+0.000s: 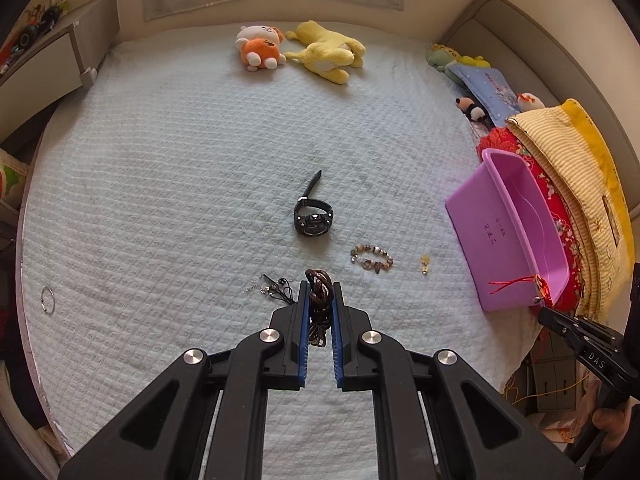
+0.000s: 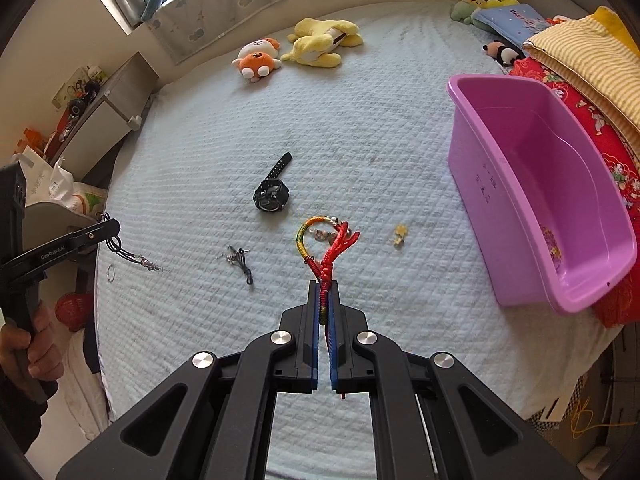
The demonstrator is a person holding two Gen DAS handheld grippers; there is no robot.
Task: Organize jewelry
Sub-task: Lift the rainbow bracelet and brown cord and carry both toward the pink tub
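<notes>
Both tools loaded: left tool [image 1: 320,292] pinches brown cord bracelet [image 1: 319,286], right tool [image 2: 324,288] pinches red/rainbow string bracelet [image 2: 320,248]. Pink bin [image 2: 532,208] sits right on bed [image 1: 180,160]. Next: carry & drop in; watch [image 1: 313,218], bead bracelet [image 1: 372,258] remain.

Both wrist views look steeply down along their tongs, sharing the bed [image 1: 160,184] and watch [image 2: 271,195].
</notes>
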